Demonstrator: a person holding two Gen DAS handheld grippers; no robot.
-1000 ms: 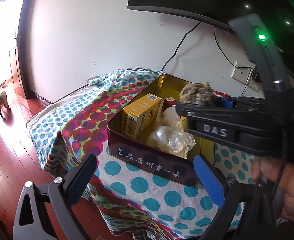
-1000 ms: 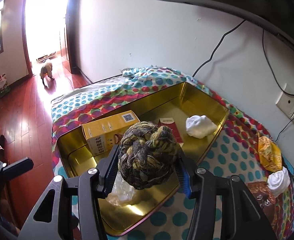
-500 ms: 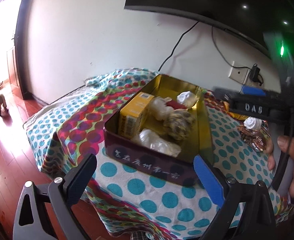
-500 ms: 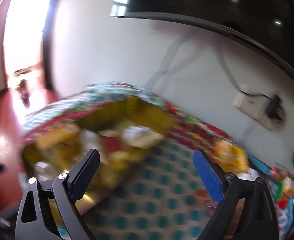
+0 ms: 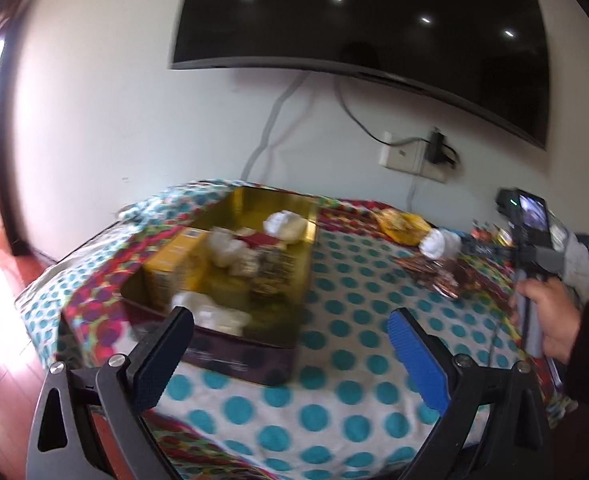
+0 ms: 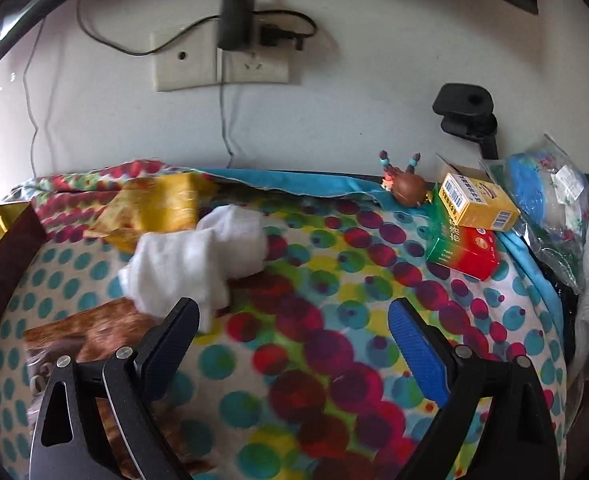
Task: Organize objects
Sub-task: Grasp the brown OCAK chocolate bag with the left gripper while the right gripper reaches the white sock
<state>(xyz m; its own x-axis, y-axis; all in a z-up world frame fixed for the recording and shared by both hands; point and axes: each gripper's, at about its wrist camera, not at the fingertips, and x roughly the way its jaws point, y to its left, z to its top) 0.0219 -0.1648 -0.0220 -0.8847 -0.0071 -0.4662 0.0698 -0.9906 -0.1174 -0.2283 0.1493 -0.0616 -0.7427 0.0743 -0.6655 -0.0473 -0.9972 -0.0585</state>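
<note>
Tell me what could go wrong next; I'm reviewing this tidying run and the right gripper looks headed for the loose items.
1. The open right gripper sits near the crumpled white cloth, which lies partly over the brown wrapper; a grab may catch both.
2. The small yellow cardboard box rests tilted on the red and green box and could slide off if nudged.
3. The gold metal tin is already crowded, so more items may pile up.
</note>
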